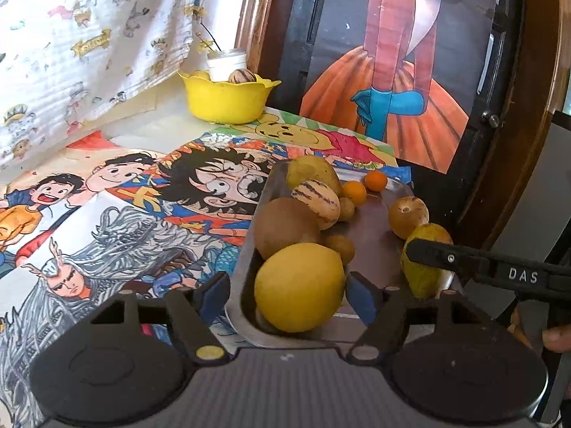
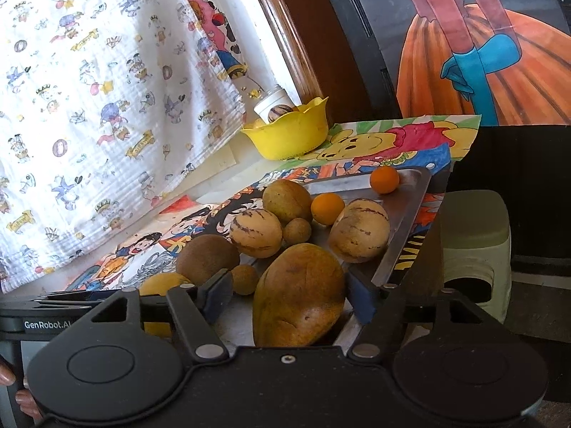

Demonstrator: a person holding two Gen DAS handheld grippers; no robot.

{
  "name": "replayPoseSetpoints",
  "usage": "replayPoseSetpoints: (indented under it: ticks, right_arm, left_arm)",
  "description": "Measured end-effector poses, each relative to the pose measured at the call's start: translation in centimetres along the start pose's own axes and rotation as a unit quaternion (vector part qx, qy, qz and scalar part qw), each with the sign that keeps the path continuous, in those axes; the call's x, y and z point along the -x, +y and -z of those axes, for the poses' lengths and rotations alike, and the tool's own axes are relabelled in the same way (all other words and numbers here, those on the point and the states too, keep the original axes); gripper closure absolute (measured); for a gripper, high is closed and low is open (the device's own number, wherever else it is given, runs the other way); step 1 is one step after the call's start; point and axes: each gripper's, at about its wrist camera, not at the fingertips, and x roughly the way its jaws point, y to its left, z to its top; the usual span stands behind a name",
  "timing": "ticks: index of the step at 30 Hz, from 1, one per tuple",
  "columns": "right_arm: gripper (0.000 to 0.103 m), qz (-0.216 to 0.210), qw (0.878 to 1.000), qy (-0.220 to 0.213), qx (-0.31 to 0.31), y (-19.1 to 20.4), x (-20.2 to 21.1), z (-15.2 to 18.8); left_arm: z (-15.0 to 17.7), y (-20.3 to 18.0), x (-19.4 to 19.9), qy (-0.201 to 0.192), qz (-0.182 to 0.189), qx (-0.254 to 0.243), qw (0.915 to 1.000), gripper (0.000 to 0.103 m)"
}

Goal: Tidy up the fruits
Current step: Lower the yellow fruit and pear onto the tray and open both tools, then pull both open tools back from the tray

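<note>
Showing stool (image 2: 474,249) only in right view; lemon (image 1: 299,287) clearer left.

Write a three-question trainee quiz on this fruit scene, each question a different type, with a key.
1. True or false: the yellow bowl is empty.
2. Which fruit sits between the left gripper's fingers? A) lemon B) mango C) an orange
3. Fill in: most of the fruit lies on a metal ____.

Key:
1. False; a striped fruit shows above its rim.
2. A; the mango sits between the right gripper's fingers.
3. tray
</note>
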Motion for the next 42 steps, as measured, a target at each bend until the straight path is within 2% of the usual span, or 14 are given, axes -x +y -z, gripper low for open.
replayPoseSetpoints:
  ticks: [16, 30, 42]
  right_arm:
    - [0.001, -0.019, 0.999, -0.033, -0.030, 1.4, 2.8, 0.6]
    - [0.001, 0.026, 0.996, -0.085, 0.008, 5.1, 6.0, 1.0]
    - [0.001, 0.047, 0.992, -0.109, 0.044, 8.7, 8.5, 2.4]
  left_arm:
    - [0.3, 0.7, 3.5, -0.044, -0.030, 0.022, 0.9983, 0.001]
    - [1.0, 1.7, 6.6, -0.090, -0.072, 0.040, 0.9925, 0.000]
    - [2.4, 2.2, 9.1, -0.108, -0.083, 0.045, 0.9896, 0.000]
